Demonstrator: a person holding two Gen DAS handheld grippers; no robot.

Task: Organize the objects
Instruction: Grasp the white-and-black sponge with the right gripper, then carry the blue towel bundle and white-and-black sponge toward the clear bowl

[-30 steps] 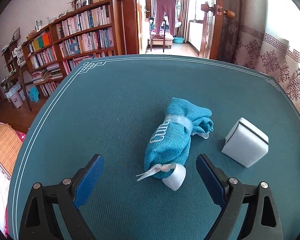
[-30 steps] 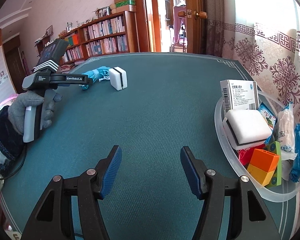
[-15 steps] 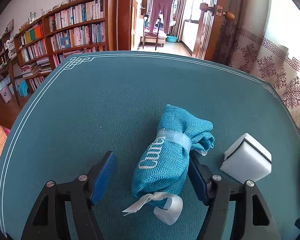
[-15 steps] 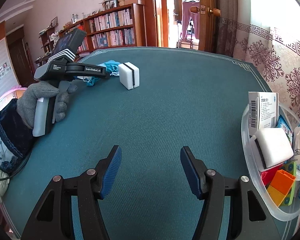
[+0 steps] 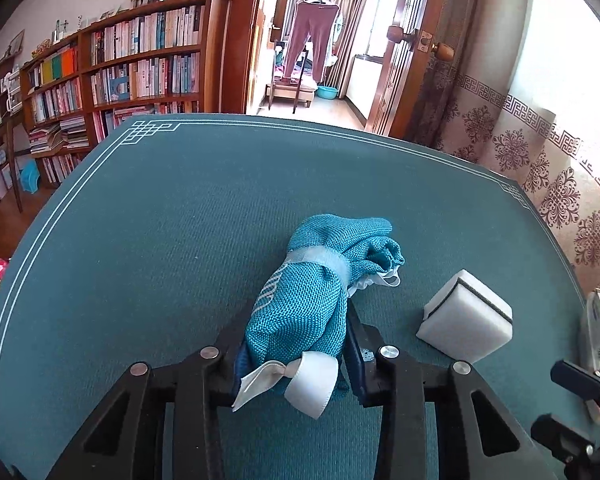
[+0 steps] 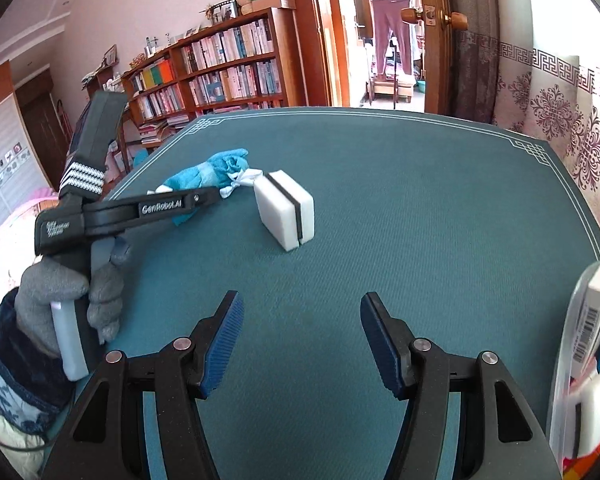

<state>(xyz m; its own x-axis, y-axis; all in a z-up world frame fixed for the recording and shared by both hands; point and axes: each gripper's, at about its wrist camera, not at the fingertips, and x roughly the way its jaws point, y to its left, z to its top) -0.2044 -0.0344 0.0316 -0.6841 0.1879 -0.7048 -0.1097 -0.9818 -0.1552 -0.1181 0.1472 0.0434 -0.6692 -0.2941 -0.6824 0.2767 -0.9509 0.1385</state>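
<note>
Nearest to us, our left gripper [image 5: 296, 344] has just been closing on the rolled teal cloth [image 5: 304, 300] lying on the green table [image 5: 140, 240], pads now pressing its sides; soft fabric could slump or slide out on lifting. Our right gripper [image 6: 300, 344] hangs open and empty. Beyond, the white sponge [image 6: 286, 208] sits just beside the cloth, so a swing could knock it, and the bin [image 6: 572, 360] waits at the right edge.

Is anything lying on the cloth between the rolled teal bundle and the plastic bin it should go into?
Only the white sponge lies on the way from the teal bundle to the bin; otherwise bare cloth.
</note>
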